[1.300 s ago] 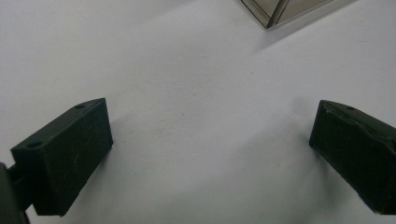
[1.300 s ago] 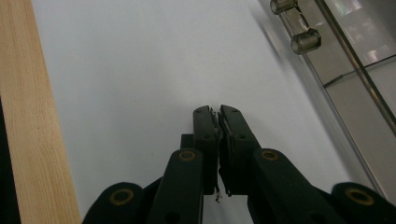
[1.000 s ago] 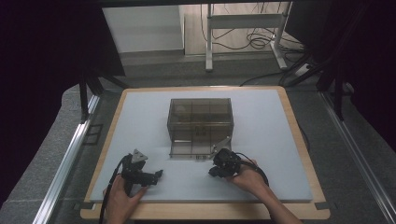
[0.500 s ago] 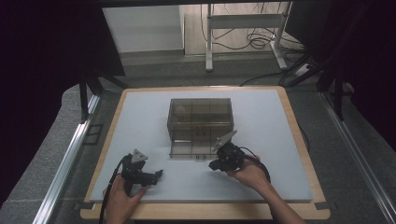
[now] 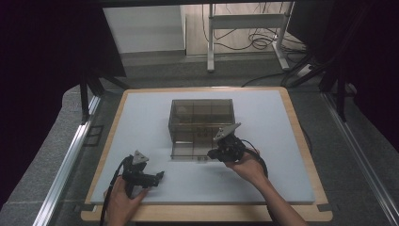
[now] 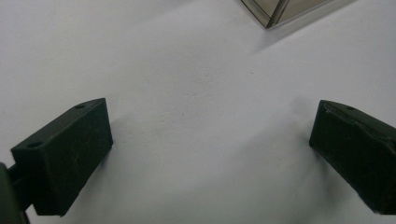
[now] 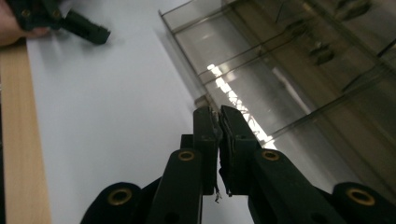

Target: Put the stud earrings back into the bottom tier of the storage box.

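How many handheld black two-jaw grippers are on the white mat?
2. The left black two-jaw gripper lies near the mat's front left; the right black two-jaw gripper is at the smoky clear plastic box's front edge.

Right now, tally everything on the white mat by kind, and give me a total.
Clear smoky compartment box: 1
Hand-held grippers: 2, the left gripper and the right gripper
Total: 3

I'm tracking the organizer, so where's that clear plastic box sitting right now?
In the high view the clear box sits mid-mat on the white mat, its front edge beside the right gripper.
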`<state>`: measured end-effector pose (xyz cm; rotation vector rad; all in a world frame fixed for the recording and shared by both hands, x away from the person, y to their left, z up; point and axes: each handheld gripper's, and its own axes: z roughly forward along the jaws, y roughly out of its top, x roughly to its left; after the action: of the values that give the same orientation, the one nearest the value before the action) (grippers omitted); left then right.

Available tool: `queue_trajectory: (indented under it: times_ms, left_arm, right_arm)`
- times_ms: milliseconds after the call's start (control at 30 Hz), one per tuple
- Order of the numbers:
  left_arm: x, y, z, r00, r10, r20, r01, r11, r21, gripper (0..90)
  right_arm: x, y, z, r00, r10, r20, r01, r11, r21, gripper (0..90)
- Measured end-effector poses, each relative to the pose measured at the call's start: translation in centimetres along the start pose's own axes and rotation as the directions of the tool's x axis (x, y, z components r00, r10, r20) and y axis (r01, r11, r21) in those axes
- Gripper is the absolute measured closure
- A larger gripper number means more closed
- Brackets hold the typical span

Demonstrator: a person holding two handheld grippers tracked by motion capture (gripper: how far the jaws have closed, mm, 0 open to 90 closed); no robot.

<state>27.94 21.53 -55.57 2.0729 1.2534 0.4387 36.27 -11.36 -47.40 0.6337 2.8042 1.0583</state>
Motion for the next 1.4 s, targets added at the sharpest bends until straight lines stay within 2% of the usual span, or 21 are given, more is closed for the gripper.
queue_trajectory:
  times_ms: [133,400,800,1233,1400]
  left_arm:
    - [0.0,0.0,0.0,1.0000,-0.001,0.001,0.001,1.0000,0.002,0.0]
    - [0.0,0.0,0.0,1.0000,-0.002,0.000,0.002,1.0000,0.002,0.0]
    - [0.0,0.0,0.0,1.0000,-0.002,0.001,0.002,1.0000,0.002,0.0]
    - [0.0,0.0,0.0,1.0000,-0.002,0.000,0.002,1.0000,0.002,0.0]
    - [0.0,0.0,0.0,1.0000,-0.001,0.001,0.001,1.0000,0.002,0.0]
  right_arm:
    - [-0.5,0.8,0.6,0.9999,0.006,0.015,-0.006,1.000,-0.018,83.7]
    - [-1.0,1.6,2.2,0.9996,0.008,0.029,-0.007,1.000,-0.020,83.7]
    - [-2.2,1.2,4.5,0.9976,0.036,0.060,-0.036,0.999,0.005,83.5]
    - [-2.5,1.1,5.5,0.9977,0.045,0.050,-0.046,0.999,0.016,80.9]
    - [-2.7,1.3,4.6,0.9974,0.060,0.039,-0.060,0.998,0.004,79.5]
